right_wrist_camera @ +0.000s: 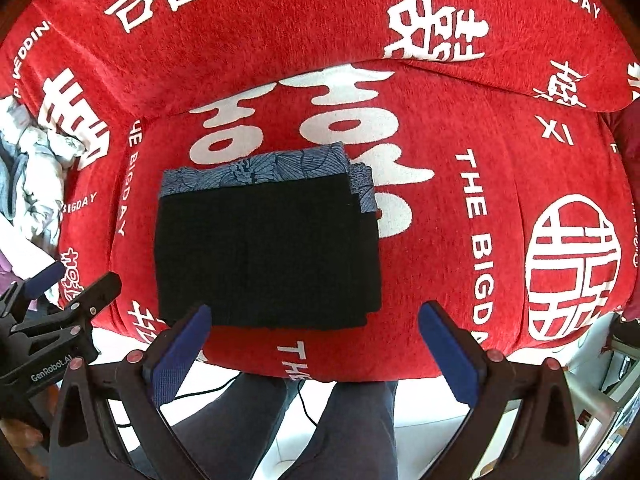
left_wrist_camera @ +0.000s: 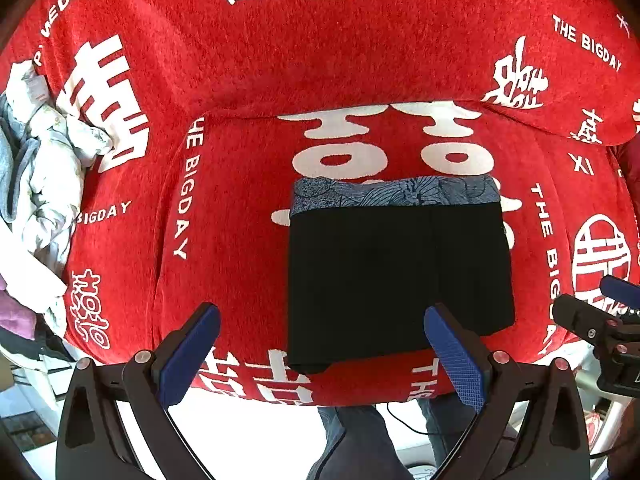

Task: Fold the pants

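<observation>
**Blue-padded jaws spread wide over folded black pants**

Blue ribbed pads line both fingers of the left gripper (left_wrist_camera: 322, 326), which stand far apart with nothing between them. Its right-hand finger overlaps the near right part of the pants (left_wrist_camera: 400, 276) in the left wrist view; whether it touches the cloth cannot be told. Its left-hand finger hangs over bare red cover, beside the garment's left edge.

Fingers of the right gripper (right_wrist_camera: 314, 324) are likewise released and hold nothing. In the right wrist view its left-hand finger sits at the near left corner of the pants (right_wrist_camera: 268, 256), while its right-hand finger is over the red cover, apart from the garment.

Just ahead of both sets of jaws, the pants lie as a squarish black stack, folded flat on the seat cushion (left_wrist_camera: 224, 264). A band of blue floral fabric (left_wrist_camera: 396, 194) shows along the far edge of the stack, and in the right wrist view more of that fabric (right_wrist_camera: 362, 188) peeks out at the far right corner.

Beyond the stack rises the backrest (left_wrist_camera: 300, 48), clad in the same red plush with white Chinese characters and the words "THE BIGDAY". Far left of the jaws, a heap of pale crumpled clothes (left_wrist_camera: 44, 168) rests against the cover. Below the jaws, the person's legs in grey trousers (right_wrist_camera: 288, 420) stand on a white floor.
</observation>
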The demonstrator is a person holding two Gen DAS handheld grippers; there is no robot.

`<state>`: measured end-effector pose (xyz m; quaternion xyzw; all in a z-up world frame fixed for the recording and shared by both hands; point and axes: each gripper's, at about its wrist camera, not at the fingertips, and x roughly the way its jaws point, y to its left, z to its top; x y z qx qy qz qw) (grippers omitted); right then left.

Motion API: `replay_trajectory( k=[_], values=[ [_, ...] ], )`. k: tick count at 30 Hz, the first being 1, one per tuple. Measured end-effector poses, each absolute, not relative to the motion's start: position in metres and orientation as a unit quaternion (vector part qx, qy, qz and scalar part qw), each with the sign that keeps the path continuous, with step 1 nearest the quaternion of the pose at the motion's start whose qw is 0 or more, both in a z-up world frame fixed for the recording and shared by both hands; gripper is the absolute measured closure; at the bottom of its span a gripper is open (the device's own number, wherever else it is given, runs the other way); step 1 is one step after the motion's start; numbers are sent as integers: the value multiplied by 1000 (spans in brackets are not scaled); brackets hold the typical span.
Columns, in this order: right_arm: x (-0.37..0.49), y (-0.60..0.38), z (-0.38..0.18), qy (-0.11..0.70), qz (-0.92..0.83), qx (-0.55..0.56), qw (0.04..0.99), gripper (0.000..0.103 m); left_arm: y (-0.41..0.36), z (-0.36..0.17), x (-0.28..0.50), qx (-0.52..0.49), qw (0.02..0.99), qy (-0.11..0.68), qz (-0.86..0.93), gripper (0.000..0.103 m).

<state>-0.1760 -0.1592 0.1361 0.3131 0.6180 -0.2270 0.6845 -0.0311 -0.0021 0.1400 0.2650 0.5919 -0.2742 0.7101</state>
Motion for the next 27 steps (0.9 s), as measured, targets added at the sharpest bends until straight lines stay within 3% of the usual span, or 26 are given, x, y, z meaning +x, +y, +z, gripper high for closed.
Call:
replay_trajectory(
  k=[27],
  values=[
    [-159,-154,144,624,-223,296,688,0,4,142,-29,261,705,604,-267,1]
  ],
)
